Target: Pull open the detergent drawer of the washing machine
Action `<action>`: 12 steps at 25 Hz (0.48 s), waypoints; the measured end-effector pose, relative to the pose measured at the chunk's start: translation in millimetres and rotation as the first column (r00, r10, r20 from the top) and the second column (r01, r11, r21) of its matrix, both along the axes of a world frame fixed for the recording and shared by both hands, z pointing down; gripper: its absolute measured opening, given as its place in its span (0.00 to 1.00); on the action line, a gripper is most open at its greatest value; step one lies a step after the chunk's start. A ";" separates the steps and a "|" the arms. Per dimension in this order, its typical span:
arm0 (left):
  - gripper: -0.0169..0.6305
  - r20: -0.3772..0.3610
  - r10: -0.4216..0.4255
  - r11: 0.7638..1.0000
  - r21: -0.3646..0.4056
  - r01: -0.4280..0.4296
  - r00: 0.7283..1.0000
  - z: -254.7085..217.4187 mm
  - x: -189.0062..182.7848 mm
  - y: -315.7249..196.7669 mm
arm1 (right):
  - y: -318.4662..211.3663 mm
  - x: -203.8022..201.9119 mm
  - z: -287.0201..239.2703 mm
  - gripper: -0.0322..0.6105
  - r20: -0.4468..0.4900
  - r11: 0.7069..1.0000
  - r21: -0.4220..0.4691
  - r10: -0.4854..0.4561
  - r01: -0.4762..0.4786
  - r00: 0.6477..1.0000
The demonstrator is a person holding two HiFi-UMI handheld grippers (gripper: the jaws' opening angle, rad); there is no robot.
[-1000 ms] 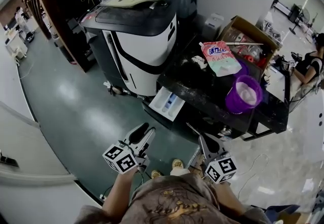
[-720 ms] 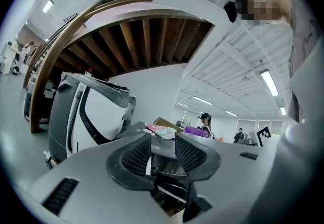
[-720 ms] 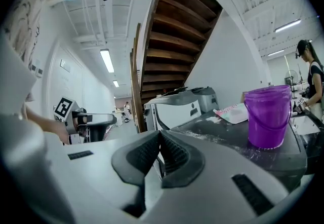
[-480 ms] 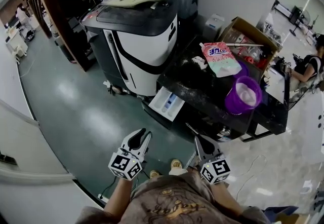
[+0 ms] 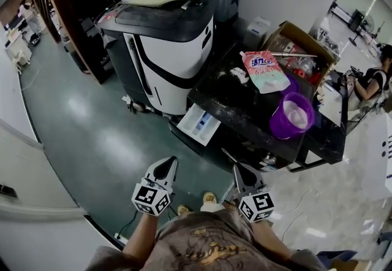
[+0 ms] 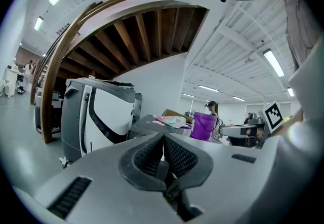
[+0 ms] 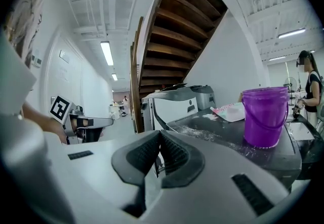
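The white detergent drawer (image 5: 199, 124) with a blue insert sticks out of the front of the low black-topped machine (image 5: 245, 110). My left gripper (image 5: 167, 168) hangs near my body, well short of the drawer, shut with nothing in it; in the left gripper view its ribbed pads meet at the tip of the left gripper (image 6: 163, 139). My right gripper (image 5: 240, 173) is beside it, also shut and empty, and its pads meet in the right gripper view at the right gripper (image 7: 160, 137). Neither touches the drawer.
On the black top stand a purple bucket (image 5: 293, 114) and a pink-and-green detergent pouch (image 5: 264, 70). A cardboard box (image 5: 300, 46) sits behind them. A tall white-and-black appliance (image 5: 165, 49) stands to the left. A person (image 5: 373, 76) sits at the far right.
The left gripper's jaws have gone from open to shut, and it has sunk a little and rolled. The right gripper has hardly moved.
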State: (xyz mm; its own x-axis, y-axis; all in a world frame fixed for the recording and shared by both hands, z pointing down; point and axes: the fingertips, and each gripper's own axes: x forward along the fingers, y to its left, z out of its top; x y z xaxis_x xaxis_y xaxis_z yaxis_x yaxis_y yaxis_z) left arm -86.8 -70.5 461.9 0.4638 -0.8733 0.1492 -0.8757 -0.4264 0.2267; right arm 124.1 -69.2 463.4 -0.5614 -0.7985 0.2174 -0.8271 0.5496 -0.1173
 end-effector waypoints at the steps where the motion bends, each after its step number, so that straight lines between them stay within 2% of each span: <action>1: 0.06 0.001 -0.003 1.000 -0.006 0.003 1.000 1.9 -0.3 -1.4 | -1.2 -0.1 1.1 0.05 0.000 1.000 -0.001 0.001 -0.001 1.000; 12: 0.06 -0.026 -0.016 1.000 -0.024 0.015 1.000 5.7 1.9 -10.6 | -5.7 1.6 8.4 0.05 0.008 1.000 -0.020 0.019 -0.019 1.000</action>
State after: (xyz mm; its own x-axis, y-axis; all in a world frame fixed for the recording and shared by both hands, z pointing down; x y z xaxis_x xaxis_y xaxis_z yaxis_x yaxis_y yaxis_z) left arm -85.0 -81.1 467.6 0.4540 -0.8768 0.1582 -0.8760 -0.4068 0.2592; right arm 125.7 -74.9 471.8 -0.5481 -0.8046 0.2287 -0.8363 0.5314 -0.1349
